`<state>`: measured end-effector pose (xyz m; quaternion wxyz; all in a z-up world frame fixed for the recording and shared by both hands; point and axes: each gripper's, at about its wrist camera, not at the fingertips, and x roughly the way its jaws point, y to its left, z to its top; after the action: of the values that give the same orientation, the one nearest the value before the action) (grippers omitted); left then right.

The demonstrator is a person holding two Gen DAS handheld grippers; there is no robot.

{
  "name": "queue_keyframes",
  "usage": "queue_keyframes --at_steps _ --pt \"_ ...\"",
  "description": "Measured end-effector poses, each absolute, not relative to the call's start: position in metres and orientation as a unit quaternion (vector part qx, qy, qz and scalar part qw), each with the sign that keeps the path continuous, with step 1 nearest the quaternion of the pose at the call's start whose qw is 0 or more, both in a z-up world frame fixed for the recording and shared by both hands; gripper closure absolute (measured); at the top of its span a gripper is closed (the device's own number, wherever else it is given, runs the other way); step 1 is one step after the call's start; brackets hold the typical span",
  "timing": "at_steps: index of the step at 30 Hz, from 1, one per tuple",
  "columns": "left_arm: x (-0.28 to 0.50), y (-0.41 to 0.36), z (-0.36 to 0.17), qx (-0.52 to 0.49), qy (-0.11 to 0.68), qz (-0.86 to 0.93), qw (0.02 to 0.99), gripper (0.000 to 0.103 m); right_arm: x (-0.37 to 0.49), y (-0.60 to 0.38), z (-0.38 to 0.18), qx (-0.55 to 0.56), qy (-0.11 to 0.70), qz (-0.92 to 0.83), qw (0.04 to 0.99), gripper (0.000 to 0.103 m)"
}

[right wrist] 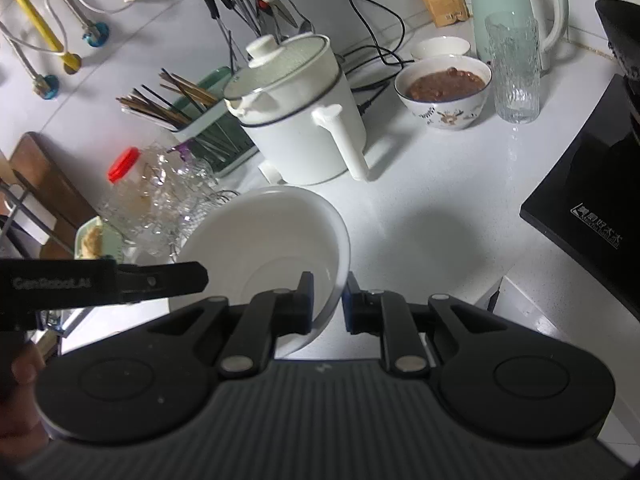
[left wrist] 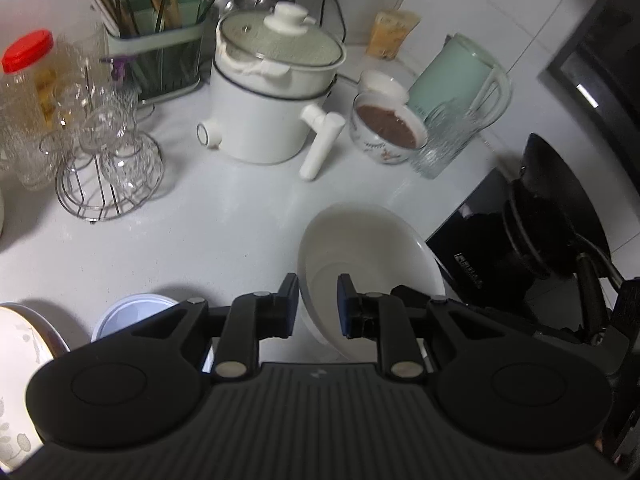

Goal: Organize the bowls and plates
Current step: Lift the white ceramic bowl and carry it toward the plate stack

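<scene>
Left wrist: jaws pinching white bowl (left wrist: 368, 248) rim.

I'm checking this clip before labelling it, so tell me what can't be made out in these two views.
- White bowl, both wrist views: near rim and underside hidden behind the gripper bodies.
- Patterned plate, left wrist view: cut off by the left edge.
- Small bowl, right wrist view: contents hidden behind the filled bowl.
</scene>
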<state>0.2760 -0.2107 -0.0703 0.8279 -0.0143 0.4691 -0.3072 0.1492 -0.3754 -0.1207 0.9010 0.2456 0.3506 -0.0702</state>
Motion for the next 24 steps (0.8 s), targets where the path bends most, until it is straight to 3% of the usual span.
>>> queue_keyframes --at_steps 24 --pt "0.272 -0.126 -0.059 -0.078 0.434 -0.236 0.866 0.080 0.189 -0.322 -0.097 0.196 0.357 0.016 0.913 0.086"
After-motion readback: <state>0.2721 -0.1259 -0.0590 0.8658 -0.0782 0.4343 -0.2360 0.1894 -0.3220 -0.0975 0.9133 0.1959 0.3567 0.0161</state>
